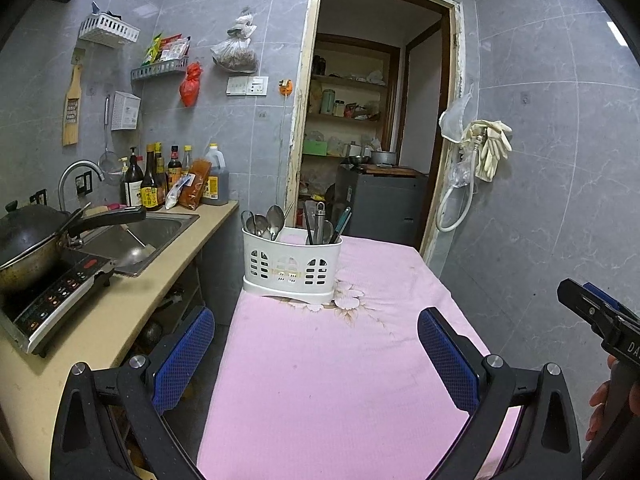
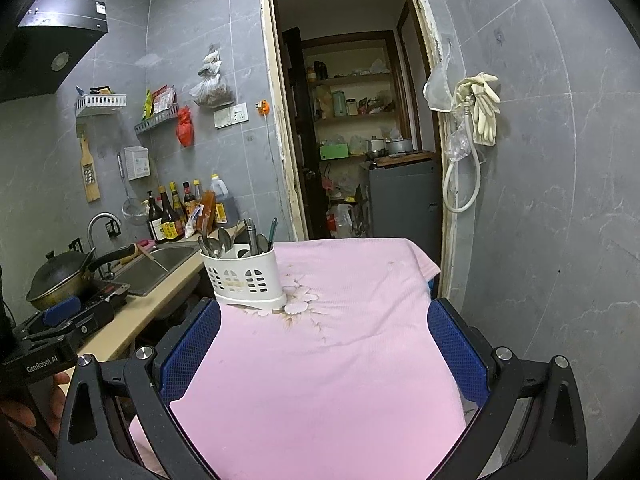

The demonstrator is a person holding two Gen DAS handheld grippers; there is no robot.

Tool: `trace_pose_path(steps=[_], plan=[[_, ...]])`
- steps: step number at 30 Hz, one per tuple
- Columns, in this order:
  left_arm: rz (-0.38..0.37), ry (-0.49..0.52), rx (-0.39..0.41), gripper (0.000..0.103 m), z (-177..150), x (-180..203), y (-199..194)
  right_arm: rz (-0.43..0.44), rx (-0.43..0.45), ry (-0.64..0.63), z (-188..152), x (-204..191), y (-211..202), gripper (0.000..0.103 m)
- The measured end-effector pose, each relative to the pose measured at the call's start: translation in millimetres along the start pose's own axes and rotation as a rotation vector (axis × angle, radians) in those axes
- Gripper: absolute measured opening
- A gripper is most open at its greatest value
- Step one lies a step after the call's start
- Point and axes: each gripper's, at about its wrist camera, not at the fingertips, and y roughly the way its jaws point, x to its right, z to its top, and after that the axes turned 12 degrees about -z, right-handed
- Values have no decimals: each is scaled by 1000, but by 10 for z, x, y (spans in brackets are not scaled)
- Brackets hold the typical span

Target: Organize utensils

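1. On the far part of the table, near its left edge, stands a white utensil holder (image 1: 292,266) on the pink cloth (image 1: 340,380).
2. The holder has separate compartments. Several spoons (image 1: 264,222) stand in the left one, bowls upward. In the right one stand dark chopsticks (image 1: 308,220), a metal tool (image 1: 319,222) and a utensil with a green handle (image 1: 342,220).
3. The left gripper (image 1: 316,344) hangs above the near part of the cloth. Its blue pads (image 1: 184,360) are spread wide and there is nothing between them.
4. The right gripper (image 2: 324,344) is also above the near part of the cloth, its fingers spread wide and empty. Both grippers are well apart from the holder.
5. At the right edge of the left wrist view, a hand (image 1: 608,400) holds the other gripper.
6. To the left of the table is a counter (image 1: 132,300) with a sink (image 1: 140,240), a dark wok (image 1: 28,248) on a cooker, and bottles (image 1: 152,180) against the far wall.
7. Behind the table is an open doorway (image 1: 372,120).
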Motion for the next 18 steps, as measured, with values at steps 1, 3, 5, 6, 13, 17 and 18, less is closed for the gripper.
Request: trace_pose_path(steps=[1, 3, 5, 6, 13, 17, 18], plan=[[0, -1, 0, 102, -2, -2, -3, 1, -1, 1, 0, -2, -1, 102], [1, 0, 0, 102, -2, -5, -3, 2, -3, 0, -9, -3, -3, 102], [2, -1, 1, 102, 0, -11, -6, 2, -4, -1, -14, -20, 8, 102], [3, -2, 1, 102, 2, -14, -6, 2, -4, -1, -14, -22, 6, 102], [9, -10, 2, 102, 2, -34, -1, 2, -5, 0, -14, -27, 2, 102], [9, -10, 1, 102, 3, -46, -3, 1, -6, -1, -14, -31, -1, 102], [8, -9, 1, 102, 4, -47, -1, 2, -6, 0, -16, -32, -5, 102]])
